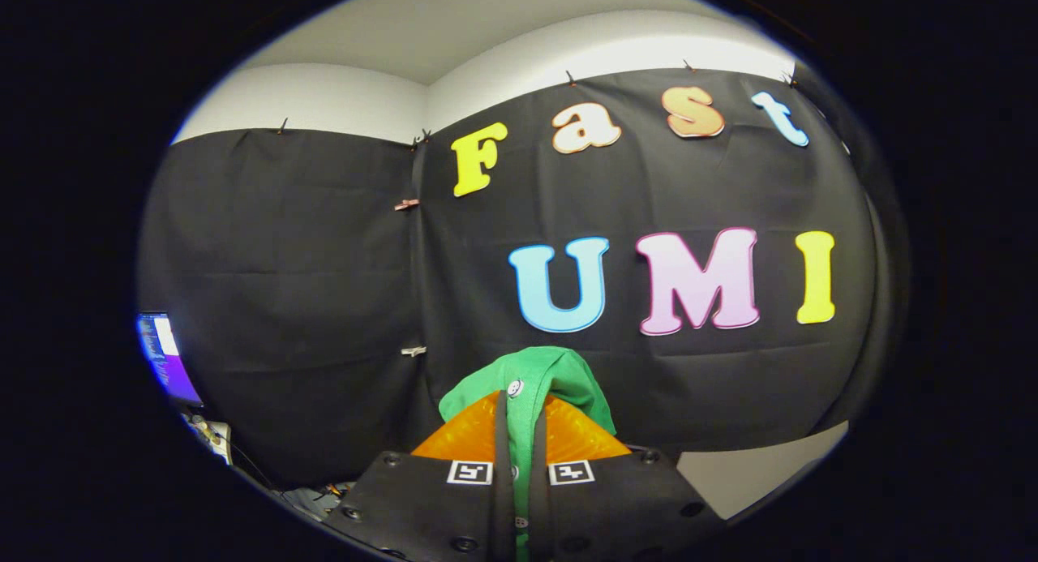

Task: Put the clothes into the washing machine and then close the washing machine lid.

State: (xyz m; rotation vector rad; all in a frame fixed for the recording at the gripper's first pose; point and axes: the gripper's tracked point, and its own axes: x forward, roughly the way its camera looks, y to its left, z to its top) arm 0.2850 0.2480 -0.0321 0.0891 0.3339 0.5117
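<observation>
Pinched between the nearly closed fingers [519,432], a green garment [535,383] bunches up over their tips — held high, facing the booth wall, presumably to carry it clear toward the washing machine — a monitor [162,355] glowing off left.

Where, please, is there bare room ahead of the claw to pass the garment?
Open air lies between the claw, shut on the green garment, and the black cloth wall. A pale patch beside the claw looks bare. Crowded: monitor and cables.
</observation>
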